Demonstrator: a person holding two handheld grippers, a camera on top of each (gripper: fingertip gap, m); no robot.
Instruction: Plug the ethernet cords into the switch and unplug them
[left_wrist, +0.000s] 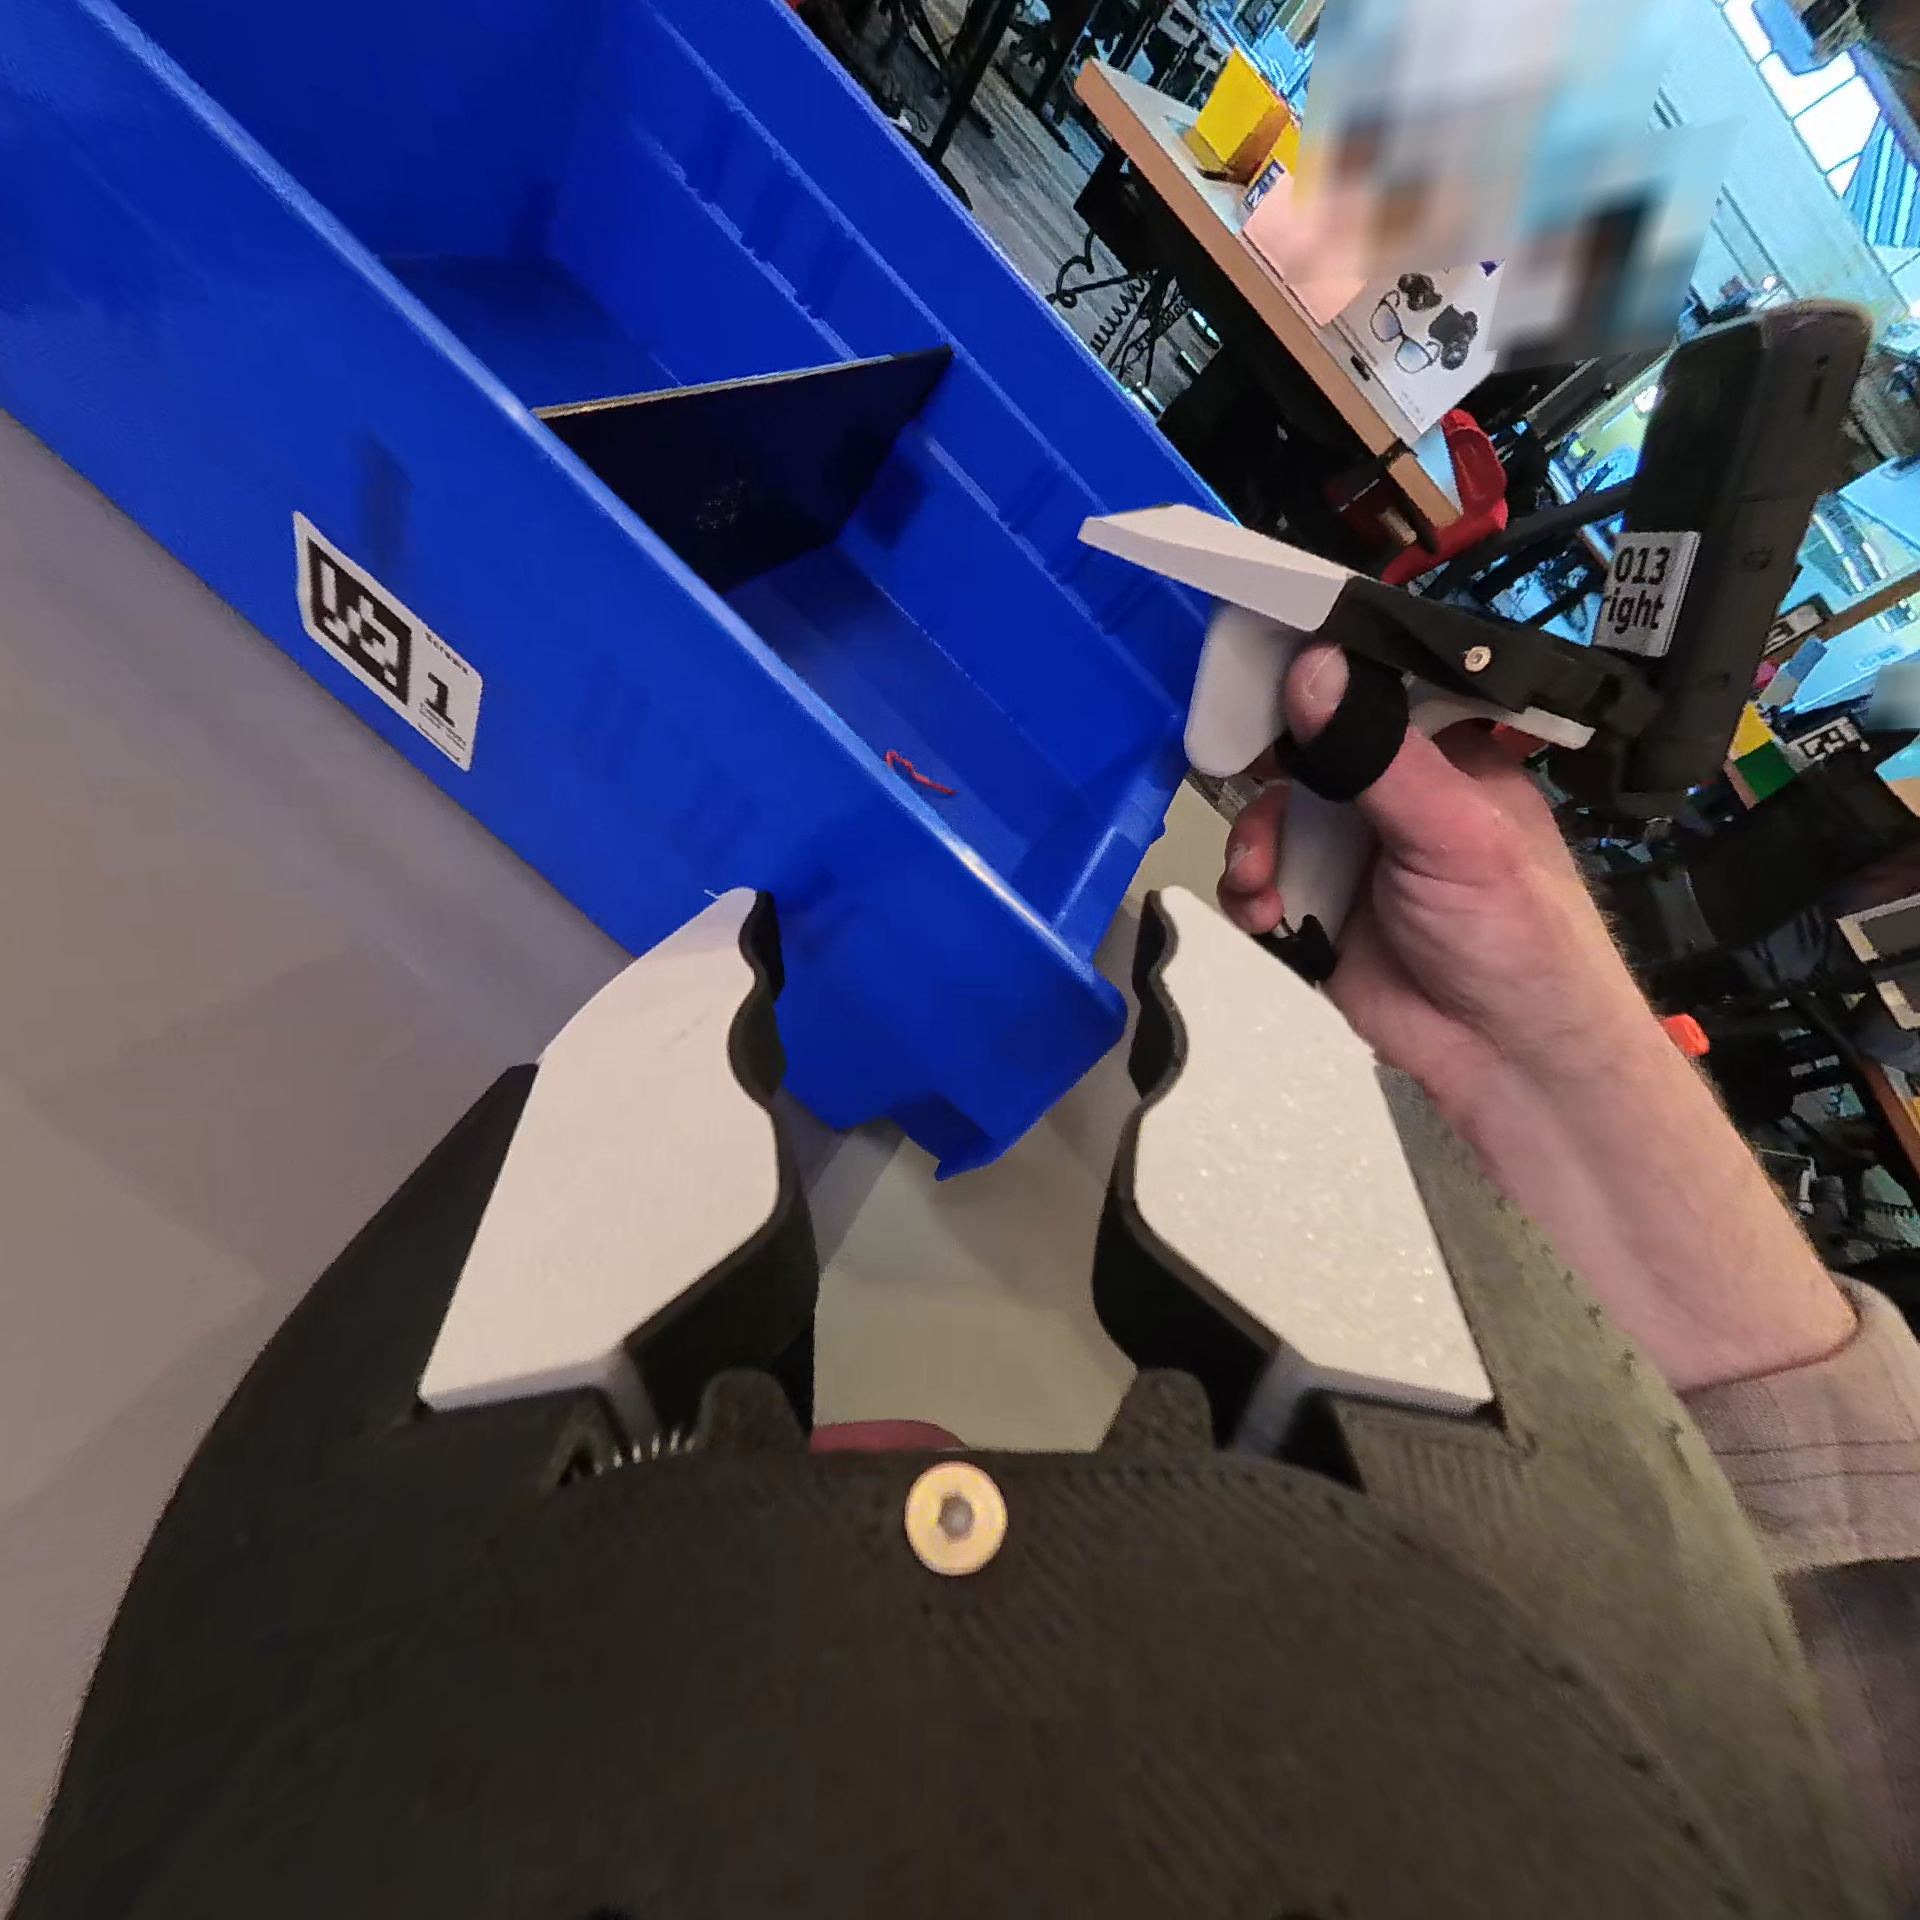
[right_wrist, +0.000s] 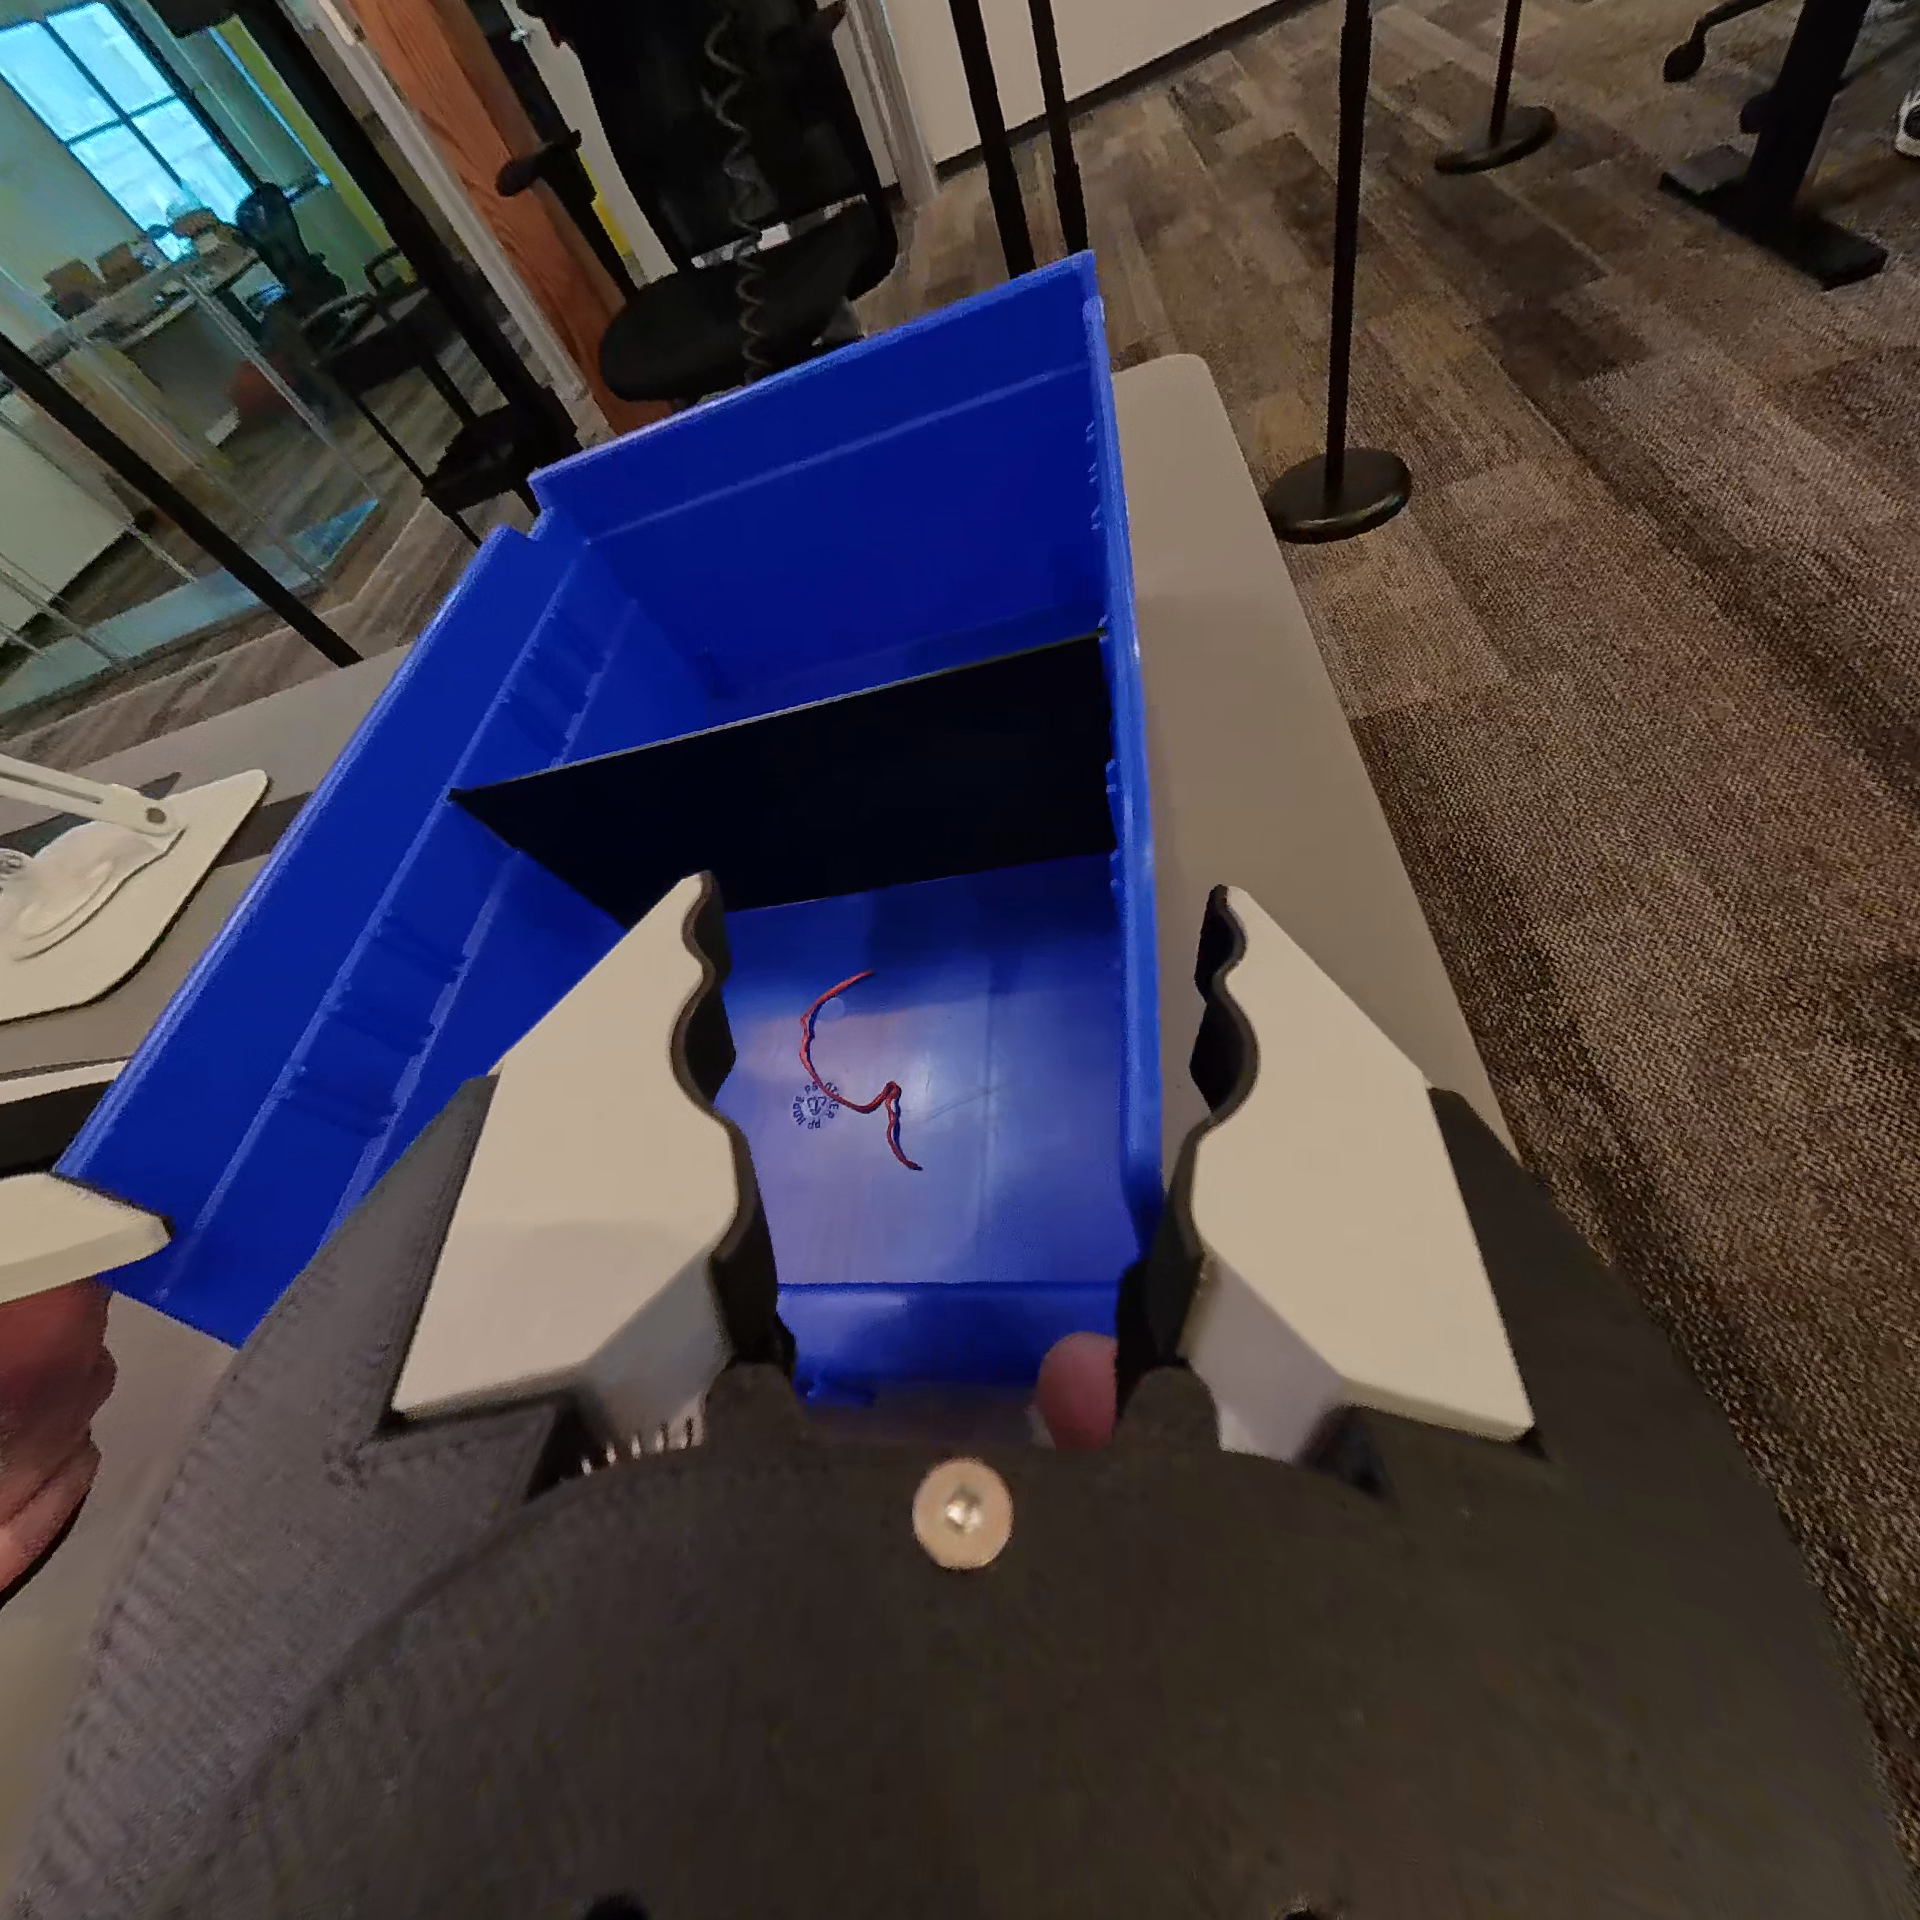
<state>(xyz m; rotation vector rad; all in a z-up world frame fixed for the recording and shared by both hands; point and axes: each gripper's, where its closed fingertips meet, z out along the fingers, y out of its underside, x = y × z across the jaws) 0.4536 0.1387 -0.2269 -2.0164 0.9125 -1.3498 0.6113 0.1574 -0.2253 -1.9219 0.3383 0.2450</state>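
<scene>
Grey tabletop in an office carries a blue bin, and neither cords nor switch show in either view. Only a red-blue wire scrap lies inside the bin, in front of its black divider. Above the bin's near end, the left gripper and right gripper both gape wide, empty. Plugging looks unstarted; next comes finding a cord.

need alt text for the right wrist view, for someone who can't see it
The right gripper, open and empty, hovers over the near compartment of a blue bin on a grey table. A thin red and blue wire scrap lies on the bin floor, and a black divider crosses the bin. No ethernet cord or switch is visible.
</scene>
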